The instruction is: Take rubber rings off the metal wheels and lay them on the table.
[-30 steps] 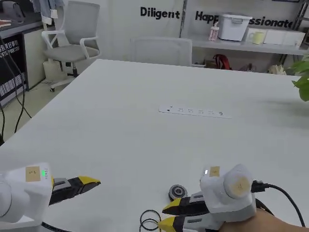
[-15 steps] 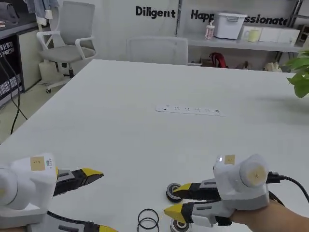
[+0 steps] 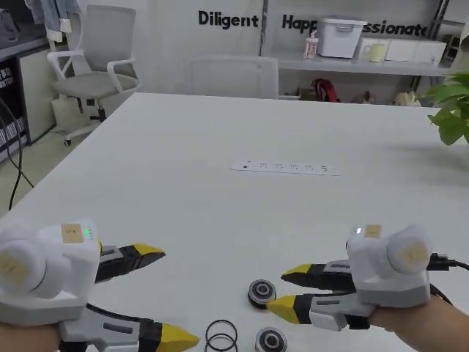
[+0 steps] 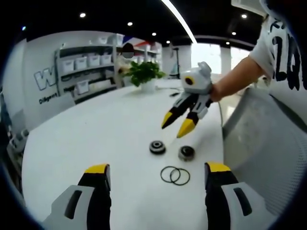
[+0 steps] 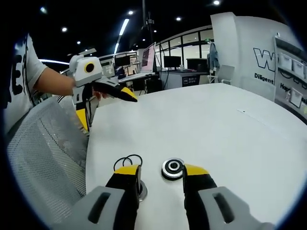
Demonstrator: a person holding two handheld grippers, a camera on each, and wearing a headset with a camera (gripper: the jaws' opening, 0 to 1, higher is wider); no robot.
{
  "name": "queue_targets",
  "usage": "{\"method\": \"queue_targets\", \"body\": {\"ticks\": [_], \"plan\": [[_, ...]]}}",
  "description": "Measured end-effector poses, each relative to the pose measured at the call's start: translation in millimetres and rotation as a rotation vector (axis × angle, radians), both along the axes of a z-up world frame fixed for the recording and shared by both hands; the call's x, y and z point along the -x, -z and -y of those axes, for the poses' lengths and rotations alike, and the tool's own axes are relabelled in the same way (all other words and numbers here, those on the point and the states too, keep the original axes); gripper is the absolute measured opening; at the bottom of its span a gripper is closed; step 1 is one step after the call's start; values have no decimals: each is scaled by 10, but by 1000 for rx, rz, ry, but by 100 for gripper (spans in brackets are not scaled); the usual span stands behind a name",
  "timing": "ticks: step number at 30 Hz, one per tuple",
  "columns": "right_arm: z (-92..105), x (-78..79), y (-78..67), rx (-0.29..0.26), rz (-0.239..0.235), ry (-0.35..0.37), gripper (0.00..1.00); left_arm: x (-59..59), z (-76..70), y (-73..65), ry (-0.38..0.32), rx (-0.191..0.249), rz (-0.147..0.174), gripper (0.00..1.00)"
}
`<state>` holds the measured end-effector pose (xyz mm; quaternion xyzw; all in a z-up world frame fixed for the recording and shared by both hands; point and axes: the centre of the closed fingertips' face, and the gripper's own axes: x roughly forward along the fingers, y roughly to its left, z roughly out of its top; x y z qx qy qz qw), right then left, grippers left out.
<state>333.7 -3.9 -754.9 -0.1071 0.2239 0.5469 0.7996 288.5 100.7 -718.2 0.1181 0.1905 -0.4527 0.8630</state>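
Note:
Two small metal wheels lie near the table's front edge, one (image 3: 261,292) farther, one (image 3: 271,340) nearer. Beside them two thin black rubber rings (image 3: 221,335) lie overlapping on the table. My right gripper (image 3: 281,290) is open, its tips just right of the farther wheel, with nothing held. In the right gripper view that wheel (image 5: 172,167) sits just beyond my right gripper (image 5: 160,171), and the other wheel (image 5: 142,190) is half hidden behind a jaw. My left gripper (image 3: 172,297) stands wide open left of the rings (image 4: 175,175), apart from the wheels (image 4: 157,147) (image 4: 186,153).
A white power strip (image 3: 284,168) lies at mid-table. The white table (image 3: 220,198) stretches far ahead. A potted plant (image 3: 451,110) stands at the right edge. Office chairs (image 3: 88,70) and shelves with boxes stand beyond the table. A mesh chair back (image 4: 261,143) is close to the table's front edge.
My right gripper has drawn back to the right, off the rings and wheels, uncovering the nearer wheel. The left gripper has come further into view. The head camera has shifted.

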Motion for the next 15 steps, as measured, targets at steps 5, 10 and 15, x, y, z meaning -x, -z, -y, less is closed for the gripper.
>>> {"method": "queue_targets", "body": {"ticks": [5, 10, 15], "plan": [[44, -36, 2, -5, 2, 14, 35, -61, 22, -3, -4, 7, -2, 81], [87, -62, 40, -1, -3, 28, 37, -118, 25, -5, -13, 12, -1, 80], [110, -73, 52, 2, 1, 31, 39, -167, 10, -8, -27, 18, -1, 80]]}}
